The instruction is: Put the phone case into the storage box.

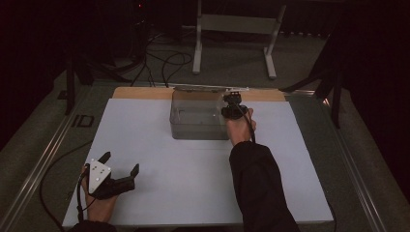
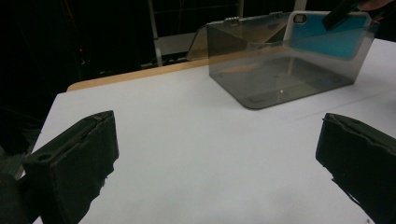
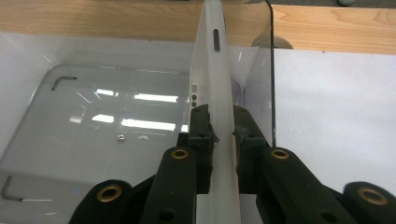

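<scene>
A smoky see-through box (image 1: 193, 121) stands at the far middle of the white sheet (image 1: 193, 179), its hinged lid (image 2: 243, 21) tipped back. Inside it, against its right wall, a phone case (image 3: 215, 84) stands on edge; it has a pale frosted rim and a blue face (image 2: 322, 39). My right gripper (image 3: 222, 133) reaches down from above and is shut on the case's top edge, seen in the high view over the box's right side (image 1: 232, 102). My left gripper (image 1: 120, 163) rests at the near left of the sheet, open and holding nothing, its jaws wide apart (image 2: 215, 158).
A wooden board edge (image 1: 145, 93) shows behind the sheet. A small round bit (image 3: 120, 137) lies on the box floor. A metal rail (image 1: 43, 159) runs along the table's left side. Beyond the table stand a white frame (image 1: 232, 24) and loose cables (image 1: 164, 63) on the floor.
</scene>
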`<move>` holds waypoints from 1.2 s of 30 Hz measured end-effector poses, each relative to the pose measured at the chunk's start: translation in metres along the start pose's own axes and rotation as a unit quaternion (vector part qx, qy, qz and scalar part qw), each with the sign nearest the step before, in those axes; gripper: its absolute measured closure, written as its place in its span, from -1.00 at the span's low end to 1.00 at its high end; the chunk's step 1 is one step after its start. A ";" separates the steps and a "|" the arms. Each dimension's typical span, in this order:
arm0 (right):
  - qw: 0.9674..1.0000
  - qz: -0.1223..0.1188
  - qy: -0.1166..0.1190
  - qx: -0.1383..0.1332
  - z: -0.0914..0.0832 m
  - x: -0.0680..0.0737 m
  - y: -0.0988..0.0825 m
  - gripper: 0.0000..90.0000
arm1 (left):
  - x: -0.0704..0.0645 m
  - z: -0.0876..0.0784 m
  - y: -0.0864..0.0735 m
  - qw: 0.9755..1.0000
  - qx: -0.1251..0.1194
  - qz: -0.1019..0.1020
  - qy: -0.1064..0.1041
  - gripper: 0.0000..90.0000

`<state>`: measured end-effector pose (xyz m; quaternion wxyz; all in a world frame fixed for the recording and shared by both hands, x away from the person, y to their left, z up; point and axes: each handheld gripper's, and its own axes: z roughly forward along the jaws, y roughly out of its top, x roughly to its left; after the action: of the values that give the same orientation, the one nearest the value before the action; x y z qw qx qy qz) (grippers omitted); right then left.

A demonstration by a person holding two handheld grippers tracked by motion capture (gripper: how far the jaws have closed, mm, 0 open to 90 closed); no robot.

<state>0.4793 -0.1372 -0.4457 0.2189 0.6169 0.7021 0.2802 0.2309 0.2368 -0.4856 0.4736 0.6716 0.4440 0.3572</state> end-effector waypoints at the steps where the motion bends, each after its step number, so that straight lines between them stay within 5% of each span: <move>1: 1.000 0.000 -0.001 0.000 0.000 0.000 0.000 0.79 | 0.000 0.000 0.000 1.000 0.001 0.001 0.000 -1.00; 25: 0.998 -0.021 -0.041 0.036 0.010 0.007 0.000 0.79 | 0.000 -0.001 0.000 1.000 0.000 -0.001 0.000 -1.00; 36: 0.998 -0.015 -0.034 0.049 0.011 0.006 0.002 0.79 | 0.000 -0.001 0.000 1.000 0.000 -0.001 0.000 -0.99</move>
<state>0.4870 -0.1293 -0.4519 0.2161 0.6253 0.7165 0.2212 0.2304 0.2369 -0.4854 0.4741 0.6711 0.4447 0.3566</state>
